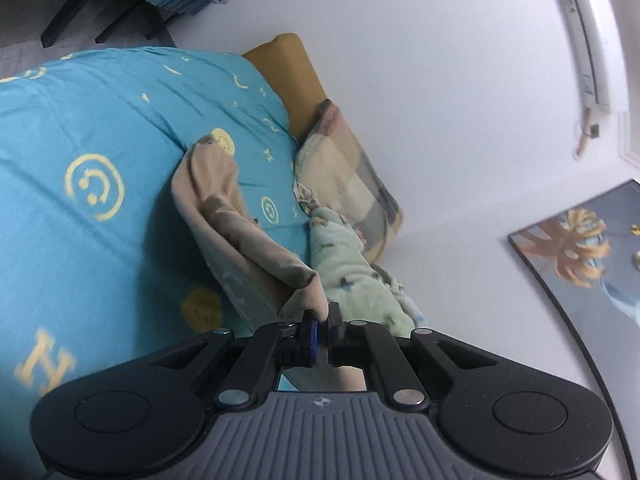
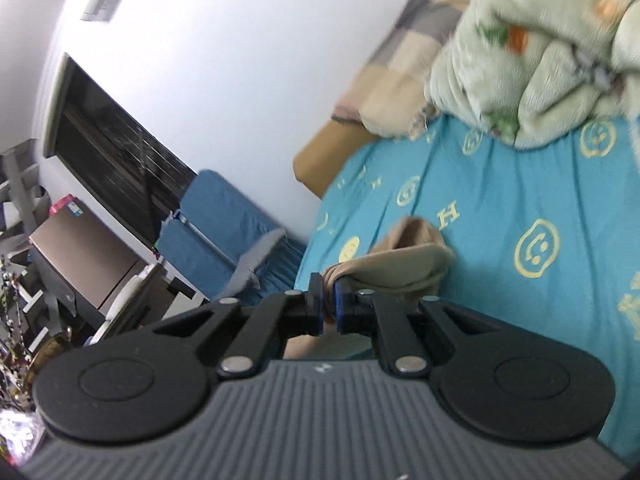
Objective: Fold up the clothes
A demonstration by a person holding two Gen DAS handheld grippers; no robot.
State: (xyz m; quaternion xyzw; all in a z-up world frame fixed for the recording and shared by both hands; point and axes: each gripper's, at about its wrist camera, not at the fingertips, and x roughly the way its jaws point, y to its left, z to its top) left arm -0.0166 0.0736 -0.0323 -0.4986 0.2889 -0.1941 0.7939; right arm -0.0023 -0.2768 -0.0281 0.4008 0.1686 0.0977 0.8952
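Note:
A beige garment (image 1: 224,216) hangs lifted over the turquoise bed sheet (image 1: 80,128) with yellow smiley prints. My left gripper (image 1: 322,322) is shut on one edge of it, and the cloth trails away from the pads toward the far side of the bed. In the right wrist view my right gripper (image 2: 329,300) is shut on another bunched edge of the same beige garment (image 2: 404,264), which sags above the turquoise sheet (image 2: 520,200). How much of the cloth hangs below the grippers is hidden.
A pale green fleece blanket (image 1: 352,276) and a checked pillow (image 1: 352,168) lie by the white wall; the same green blanket (image 2: 540,40) fills the right view's upper right. A blue folding chair (image 2: 224,224), a brown cabinet (image 2: 80,264) and clutter stand beside the bed.

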